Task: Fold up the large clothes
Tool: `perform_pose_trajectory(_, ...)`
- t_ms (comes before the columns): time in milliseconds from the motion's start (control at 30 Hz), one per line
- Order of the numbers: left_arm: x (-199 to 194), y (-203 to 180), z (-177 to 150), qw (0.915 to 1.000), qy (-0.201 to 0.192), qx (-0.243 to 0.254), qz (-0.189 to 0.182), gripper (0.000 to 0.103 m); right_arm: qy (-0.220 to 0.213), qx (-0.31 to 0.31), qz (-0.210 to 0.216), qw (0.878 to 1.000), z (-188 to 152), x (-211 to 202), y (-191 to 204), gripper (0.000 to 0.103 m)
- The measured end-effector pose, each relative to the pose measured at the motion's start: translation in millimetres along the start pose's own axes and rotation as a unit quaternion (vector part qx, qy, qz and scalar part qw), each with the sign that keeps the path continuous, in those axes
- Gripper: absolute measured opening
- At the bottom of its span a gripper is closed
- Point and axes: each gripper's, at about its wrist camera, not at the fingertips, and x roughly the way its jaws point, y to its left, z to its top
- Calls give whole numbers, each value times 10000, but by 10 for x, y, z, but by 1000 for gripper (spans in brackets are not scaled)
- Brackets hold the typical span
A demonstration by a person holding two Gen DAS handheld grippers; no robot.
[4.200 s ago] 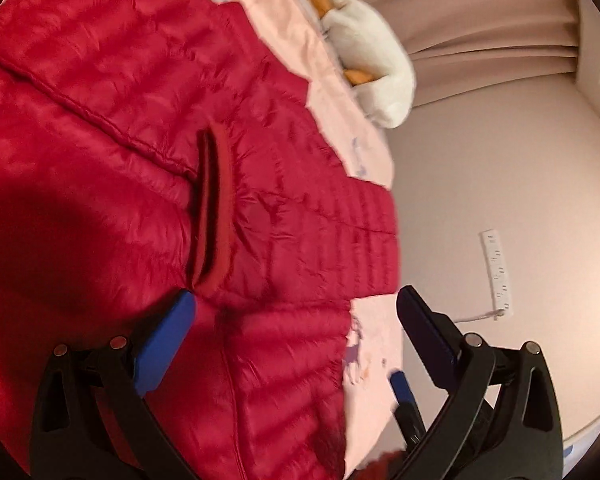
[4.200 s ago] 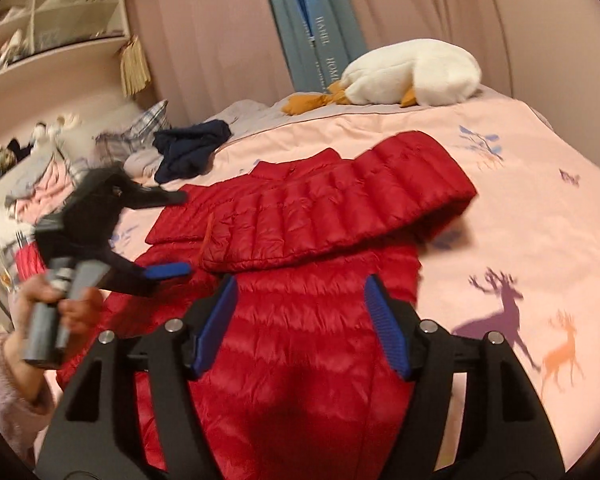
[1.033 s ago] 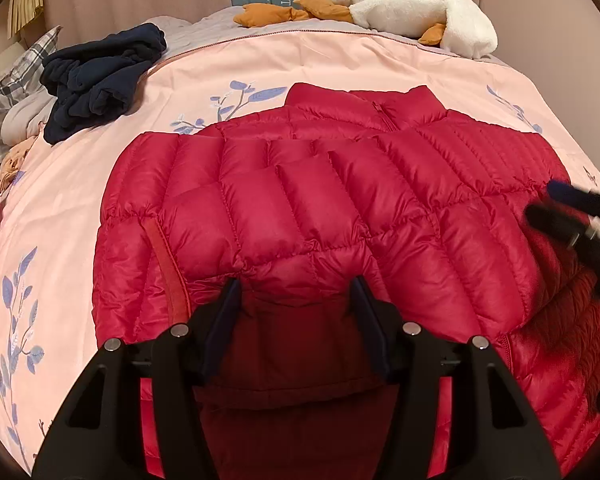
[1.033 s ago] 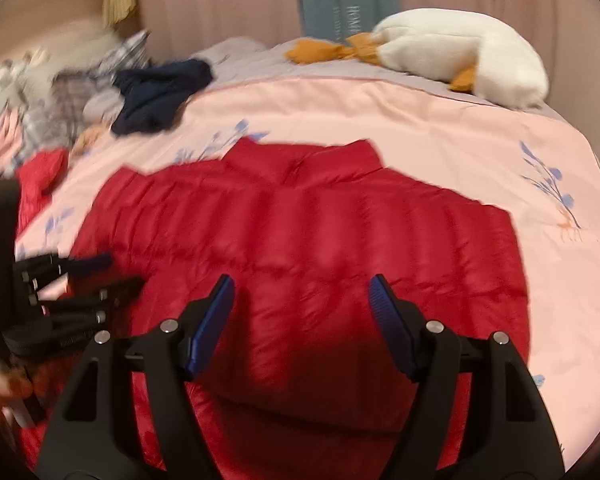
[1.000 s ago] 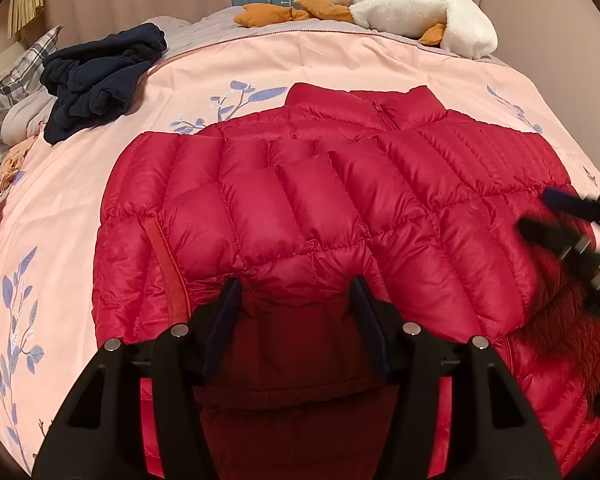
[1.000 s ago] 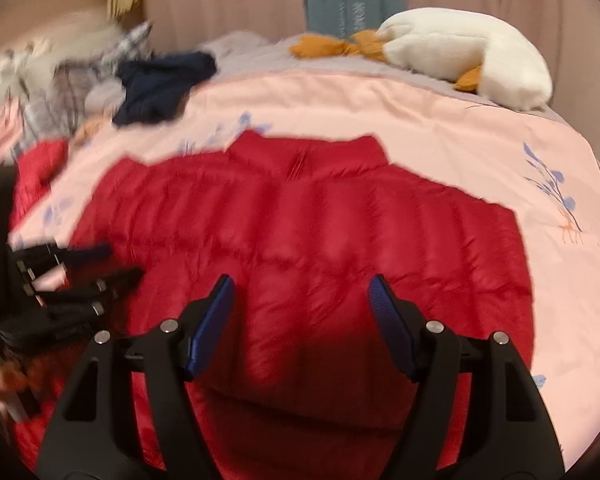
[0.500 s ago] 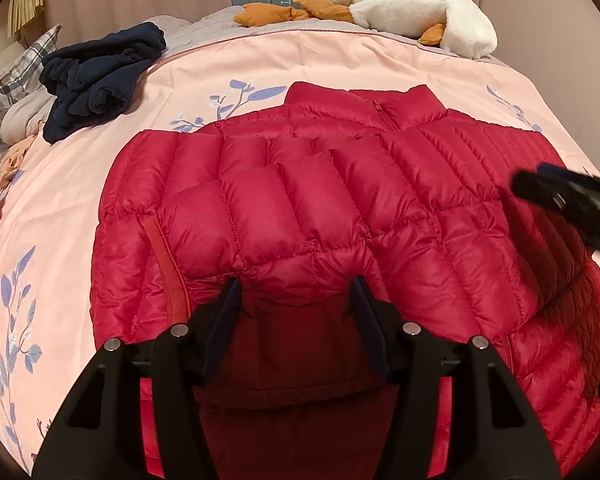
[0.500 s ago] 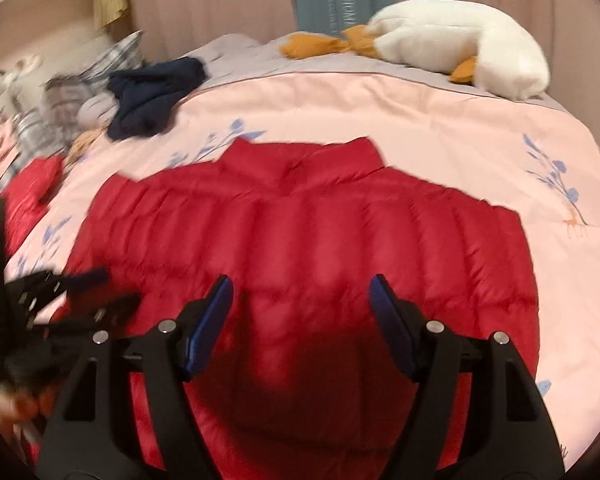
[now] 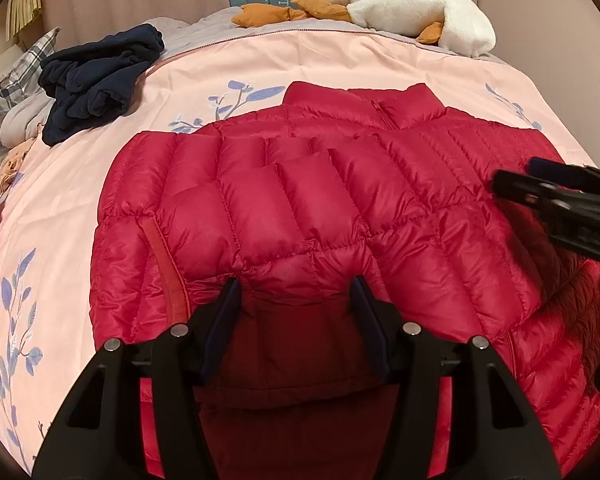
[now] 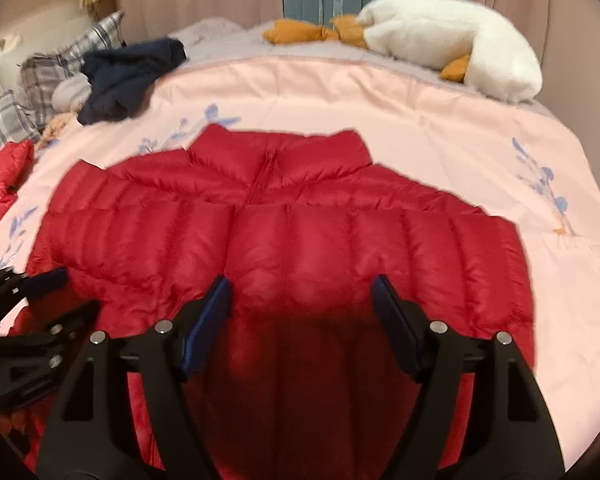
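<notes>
A red quilted down jacket (image 9: 308, 200) lies on the pink bedspread (image 9: 60, 208), collar toward the far side, both sleeves folded across its front. It also shows in the right wrist view (image 10: 300, 240). My left gripper (image 9: 296, 292) is open and empty over the jacket's near hem. My right gripper (image 10: 300, 292) is open and empty over the jacket's lower middle. The right gripper also shows at the right edge of the left wrist view (image 9: 548, 200), and the left gripper at the left edge of the right wrist view (image 10: 40, 300).
A dark navy garment (image 9: 96, 80) lies at the far left of the bed beside plaid pillows (image 10: 32, 76). A white plush goose (image 9: 416, 8) lies along the far edge. Another red garment (image 10: 0, 180) lies at the left edge.
The right gripper has risen and drawn back a little, so its view sits slightly higher. The left gripper and the jacket have not moved.
</notes>
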Motion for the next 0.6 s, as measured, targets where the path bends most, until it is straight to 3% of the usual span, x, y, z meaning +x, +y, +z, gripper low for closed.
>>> perform_pose_trajectory(133, 0, -2, -2, 10000, -4, 2, 12, 58, -144, -245, 87, 9996, -166, -187, 59, 74)
perform_pose_trajectory(300, 3, -20, -2, 10000, 19, 28, 48, 58, 244, -694, -42, 9973, -374, -18, 161, 74)
perform_pose_trajectory(467, 1, -23, -4, 10000, 32, 48, 65, 58, 55, -379, 178, 9991, -335, -222, 49, 73)
perform_pose_trajectory(600, 2, -20, -5, 10000, 31, 43, 64, 58, -166, -149, -167, 9996, -295, -326, -180, 73)
